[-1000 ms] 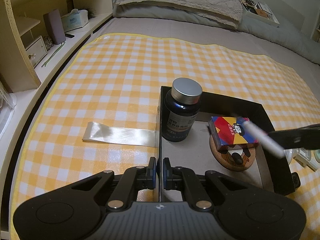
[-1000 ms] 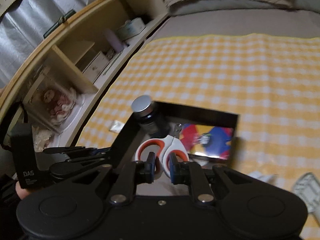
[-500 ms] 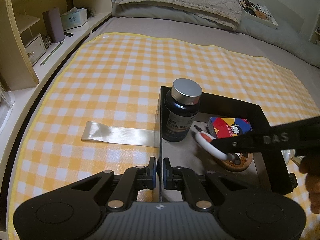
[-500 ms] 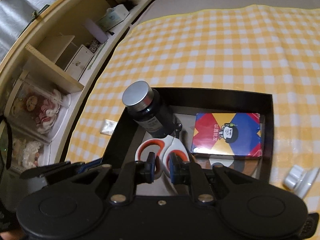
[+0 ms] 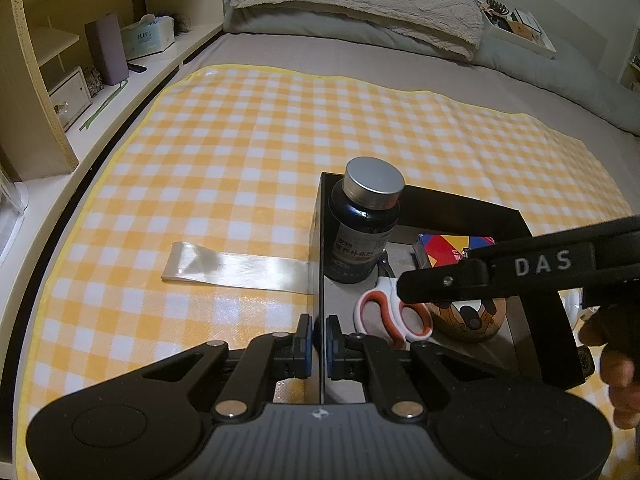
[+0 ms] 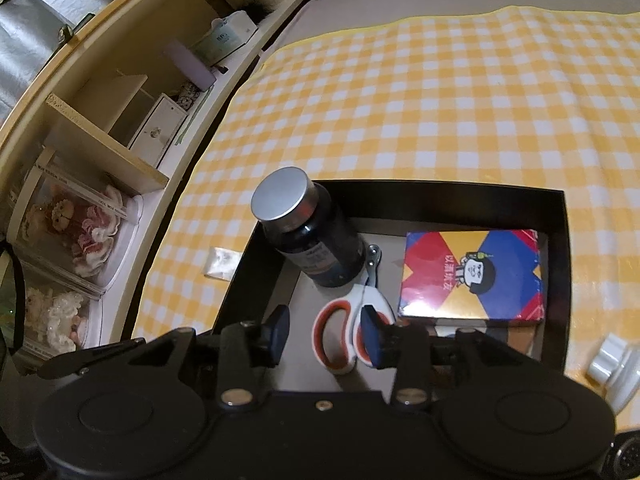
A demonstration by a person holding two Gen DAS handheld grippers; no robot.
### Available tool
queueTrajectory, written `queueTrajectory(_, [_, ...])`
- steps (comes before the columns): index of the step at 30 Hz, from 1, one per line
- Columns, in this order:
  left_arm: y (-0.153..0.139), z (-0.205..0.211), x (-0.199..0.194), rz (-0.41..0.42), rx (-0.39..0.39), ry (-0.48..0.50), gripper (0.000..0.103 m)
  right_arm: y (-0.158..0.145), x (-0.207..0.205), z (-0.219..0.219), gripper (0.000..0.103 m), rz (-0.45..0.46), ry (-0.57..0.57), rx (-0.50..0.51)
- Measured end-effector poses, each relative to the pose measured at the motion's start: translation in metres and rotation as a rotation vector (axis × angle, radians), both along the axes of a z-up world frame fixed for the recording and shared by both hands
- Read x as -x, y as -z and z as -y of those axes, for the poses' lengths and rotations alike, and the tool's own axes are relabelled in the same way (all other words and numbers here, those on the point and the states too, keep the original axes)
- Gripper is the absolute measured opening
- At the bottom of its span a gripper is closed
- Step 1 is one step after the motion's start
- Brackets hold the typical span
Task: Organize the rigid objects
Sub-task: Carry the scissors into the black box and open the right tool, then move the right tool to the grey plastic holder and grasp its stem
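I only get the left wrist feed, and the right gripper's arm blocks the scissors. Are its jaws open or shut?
Observer: Open. The right gripper hangs over the scissors, which lie flat on the floor of the box.
Operator: Where do the blades point?
Observer: At the bottle; the tips reach its base.
Operator: Are the cards clear of the scissors?
Observer: Yes. The cards lie face up by the right wall, with a gap between them and the handles.
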State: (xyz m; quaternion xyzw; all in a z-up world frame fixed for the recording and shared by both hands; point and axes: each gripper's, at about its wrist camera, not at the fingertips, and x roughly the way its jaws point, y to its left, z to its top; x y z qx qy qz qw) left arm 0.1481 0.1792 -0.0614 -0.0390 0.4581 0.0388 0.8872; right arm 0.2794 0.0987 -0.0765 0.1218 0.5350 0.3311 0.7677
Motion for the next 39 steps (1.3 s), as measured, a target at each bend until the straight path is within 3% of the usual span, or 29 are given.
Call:
queueTrajectory(15, [0.000,0.002,-0.001,0.001,-0.004,-0.004,0.007,-0.012,0.014,0.008,0.047,0.018,-0.052,0.036])
queueTrajectory(26, [0.000,0.003,-0.002,0.000,-0.010,-0.013,0.007,-0.052,0.020,0.048,0.052,0.149,-0.068,0.047])
queueTrajectory(33, [0.000,0.006,-0.003,0.000,-0.033,-0.020,0.007,-0.067,0.017,0.086,0.062,0.216,-0.007,0.073])
queueTrajectory(37, [-0.001,0.006,-0.002,0.005,-0.034,-0.028,0.007,-0.073,0.014,0.107,0.080,0.254,0.043,0.103])
queueTrajectory(39, [-0.002,0.007,-0.001,0.006,-0.033,-0.038,0.007,-0.075,0.013,0.116,0.084,0.281,0.074,0.133])
